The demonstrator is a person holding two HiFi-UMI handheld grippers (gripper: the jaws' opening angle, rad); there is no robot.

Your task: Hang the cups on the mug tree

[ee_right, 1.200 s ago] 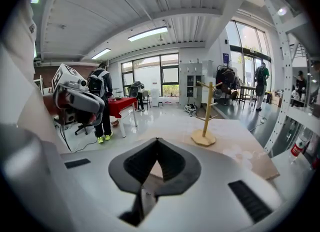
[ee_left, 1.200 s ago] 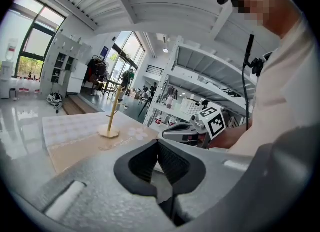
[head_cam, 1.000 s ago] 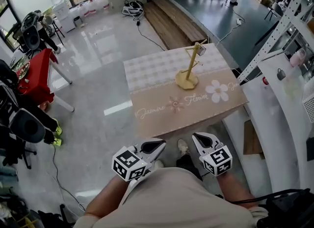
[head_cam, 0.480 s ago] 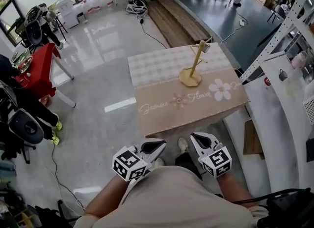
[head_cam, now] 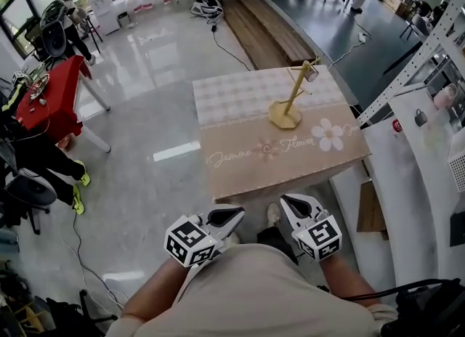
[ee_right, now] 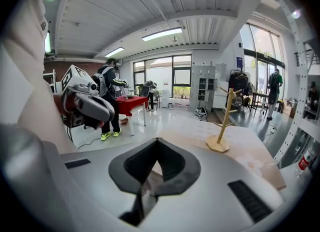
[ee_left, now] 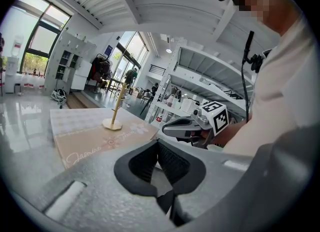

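Observation:
The wooden mug tree (head_cam: 292,97) stands on the table (head_cam: 240,103), which wears a beige flower-print cloth. One small dark cup (head_cam: 312,75) hangs on its upper right peg. No other cup shows on the table. My left gripper (head_cam: 236,214) and right gripper (head_cam: 288,202) are held side by side close to the person's torso, well short of the table's near edge. Both are shut with nothing between the jaws. The mug tree (ee_left: 116,108) appears far ahead in the left gripper view. In the right gripper view the mug tree (ee_right: 225,121) carries the cup (ee_right: 238,101).
A white counter (head_cam: 414,161) and a metal rack (head_cam: 410,52) flank the table's right side. A red table (head_cam: 51,107) with chairs and people stands at far left. Cables cross the glossy floor (head_cam: 145,183), and a wooden platform (head_cam: 261,23) lies beyond the table.
The head view has drifted a little, so the table sits slightly lower and further right. Both grippers stay shut by the torso in the same place.

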